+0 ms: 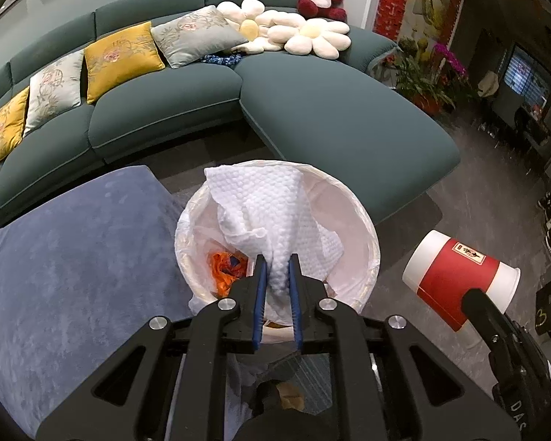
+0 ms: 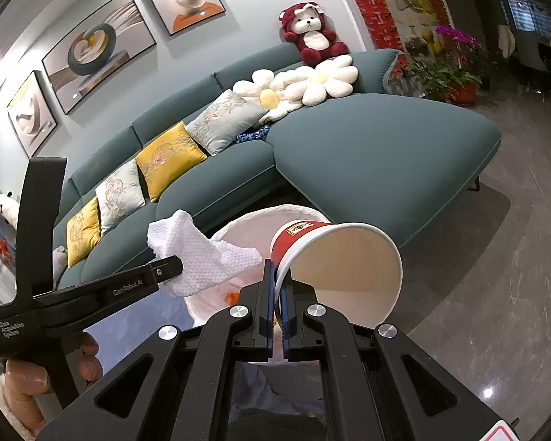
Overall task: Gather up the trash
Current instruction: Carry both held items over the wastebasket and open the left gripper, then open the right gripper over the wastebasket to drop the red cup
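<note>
Beyond both claws runs the green sofa [image 1: 165, 117], and to the left of your left claw [image 1: 278, 275] lies the blue rug [image 1: 73, 250]; neither matters to the job. What matters sits straight below that left claw: the white lined bin [image 1: 367, 242], with orange scraps [image 1: 226, 270] already at its bottom.

Your left claw stands narrow, its jaws just starting to part, with the white towel [image 1: 272, 213] still bunched between the blue pads and draped out ahead over the bin's mouth. Your right claw [image 2: 277, 296] is clamped on the rim of the red paper cup [image 2: 334, 261], which hangs tilted with its open mouth toward that camera, just right of the bin and not yet over it.

So you look to be at the drop step. Next, let the left claw open fully so the towel falls inside; its far edge reaches the bin's rim, so watch that it does not snag there. Then bring the cup leftward over the opening before you loosen the right claw.
</note>
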Demonstrator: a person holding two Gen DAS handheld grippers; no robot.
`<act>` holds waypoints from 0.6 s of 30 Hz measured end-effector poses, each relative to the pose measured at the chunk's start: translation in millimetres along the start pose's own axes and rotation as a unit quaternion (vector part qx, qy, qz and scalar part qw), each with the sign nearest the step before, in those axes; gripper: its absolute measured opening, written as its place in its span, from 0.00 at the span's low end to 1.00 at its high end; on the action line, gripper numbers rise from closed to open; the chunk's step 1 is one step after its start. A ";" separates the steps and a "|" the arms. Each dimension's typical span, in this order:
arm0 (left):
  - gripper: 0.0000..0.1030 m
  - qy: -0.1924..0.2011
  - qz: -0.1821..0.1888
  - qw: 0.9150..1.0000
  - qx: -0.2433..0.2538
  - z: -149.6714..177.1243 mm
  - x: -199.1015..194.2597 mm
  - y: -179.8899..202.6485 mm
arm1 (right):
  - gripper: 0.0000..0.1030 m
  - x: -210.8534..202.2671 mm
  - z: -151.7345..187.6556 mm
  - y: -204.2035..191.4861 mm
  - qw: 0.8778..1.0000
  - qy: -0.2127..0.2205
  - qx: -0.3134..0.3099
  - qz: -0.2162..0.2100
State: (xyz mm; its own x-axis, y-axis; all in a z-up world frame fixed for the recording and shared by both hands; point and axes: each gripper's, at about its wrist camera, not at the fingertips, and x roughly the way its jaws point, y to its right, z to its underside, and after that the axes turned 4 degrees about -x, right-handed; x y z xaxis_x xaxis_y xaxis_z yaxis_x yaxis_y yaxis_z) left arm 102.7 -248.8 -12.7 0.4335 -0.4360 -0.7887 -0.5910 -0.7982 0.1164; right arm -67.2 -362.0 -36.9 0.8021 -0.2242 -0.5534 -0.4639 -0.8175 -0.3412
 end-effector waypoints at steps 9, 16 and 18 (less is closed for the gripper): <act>0.19 0.008 -0.002 1.000 0.008 -1.2 5.0 7.3 | 0.04 4.0 -1.0 12.3 1.000 -0.001 0.007 0.001; 0.52 0.025 -0.016 1.000 -0.004 -6.3 2.9 2.9 | 0.04 3.7 1.9 5.2 1.000 -0.001 0.006 0.001; 0.52 0.022 -0.020 1.000 -0.006 -7.3 3.8 0.2 | 0.04 4.9 1.6 4.2 1.000 -0.003 0.006 -0.001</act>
State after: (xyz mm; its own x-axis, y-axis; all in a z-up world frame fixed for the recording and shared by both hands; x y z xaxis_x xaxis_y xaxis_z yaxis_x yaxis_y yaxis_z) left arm 109.2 -253.6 -11.3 0.4860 -0.4217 -0.7655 -0.5650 -0.8198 0.0930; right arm -65.9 -365.7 -42.3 0.8010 -0.2191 -0.5571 -0.4664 -0.8117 -0.3514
